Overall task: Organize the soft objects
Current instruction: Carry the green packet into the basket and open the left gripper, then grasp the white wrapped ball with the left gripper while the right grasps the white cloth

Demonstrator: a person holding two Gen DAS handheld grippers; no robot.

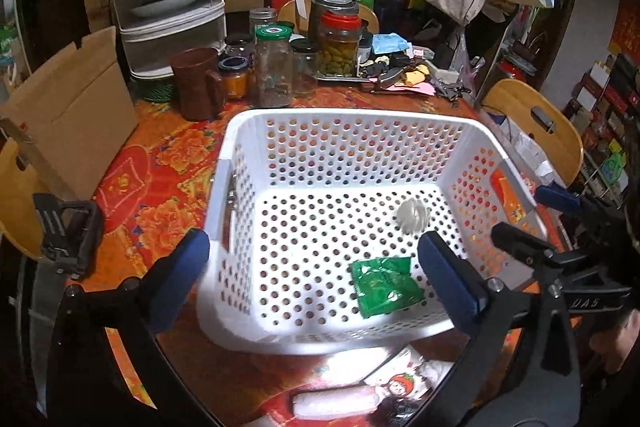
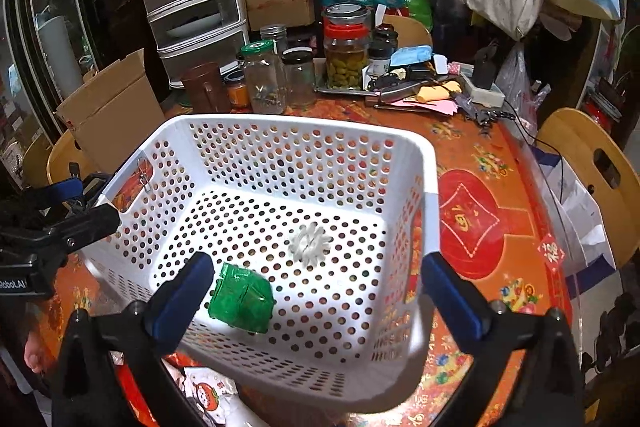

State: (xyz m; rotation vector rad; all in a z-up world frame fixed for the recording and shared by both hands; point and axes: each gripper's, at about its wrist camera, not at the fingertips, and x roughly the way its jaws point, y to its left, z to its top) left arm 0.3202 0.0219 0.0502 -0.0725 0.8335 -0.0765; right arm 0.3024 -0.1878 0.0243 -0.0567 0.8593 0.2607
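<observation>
- The left gripper [image 1: 316, 279] is hanging wide open over the near edge of the white basket [image 1: 344, 119], and it is holding nothing.
- The right gripper [image 2: 316, 299] is also standing fully open and empty above the same basket.
- The green packet [image 1: 385, 285] is lying on the basket floor, near a white frilly piece [image 1: 412, 215].
- A packet with a cartoon face [image 1: 400, 383] is waiting on the table just before the basket; probably it is the next one.
- I am advising to lower slowly, close gently on its edge, and lift it clear over the rim.
</observation>
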